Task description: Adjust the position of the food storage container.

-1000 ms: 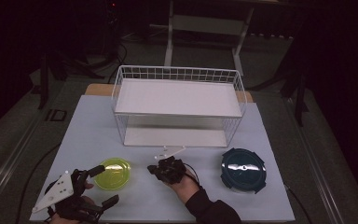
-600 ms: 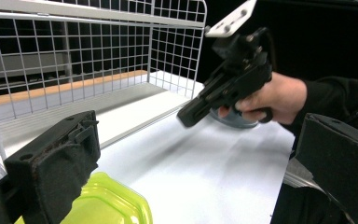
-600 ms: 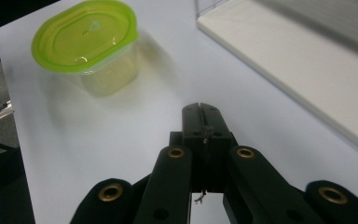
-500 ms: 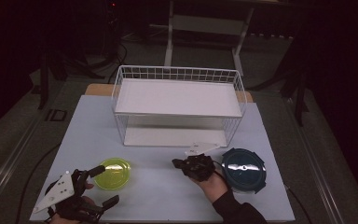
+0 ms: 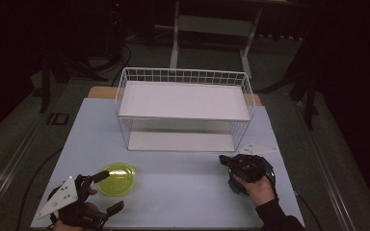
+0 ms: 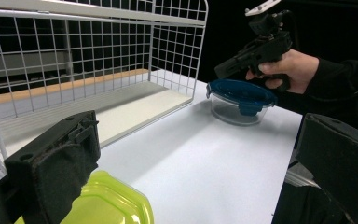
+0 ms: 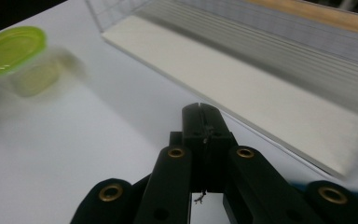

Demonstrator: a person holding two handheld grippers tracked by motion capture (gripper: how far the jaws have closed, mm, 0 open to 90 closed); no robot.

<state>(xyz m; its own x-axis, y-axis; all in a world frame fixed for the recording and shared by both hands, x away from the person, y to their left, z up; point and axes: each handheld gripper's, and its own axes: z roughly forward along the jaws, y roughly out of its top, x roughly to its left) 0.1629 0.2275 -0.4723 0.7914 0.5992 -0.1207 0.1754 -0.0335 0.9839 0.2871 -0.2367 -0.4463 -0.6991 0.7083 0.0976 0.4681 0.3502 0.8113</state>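
Observation:
A round clear container with a yellow-green lid sits at the table's front left. My left gripper stands open beside it, its jaws on either side of the lid's near edge, not touching. A blue-lidded container sits at the front right, largely hidden under my right hand. My right gripper hovers above it, shut and empty, pointing left. In the left gripper view the right gripper hangs over the blue lid. In the right gripper view its own jaws are pressed together.
A white wire rack with two shelves stands at the middle back of the white table. Its lower shelf lies just ahead of the right gripper. The floor around the table is dark.
My right gripper has travelled rightward from the table's front middle to above the blue container, rising slightly. The left gripper and both containers have stayed put.

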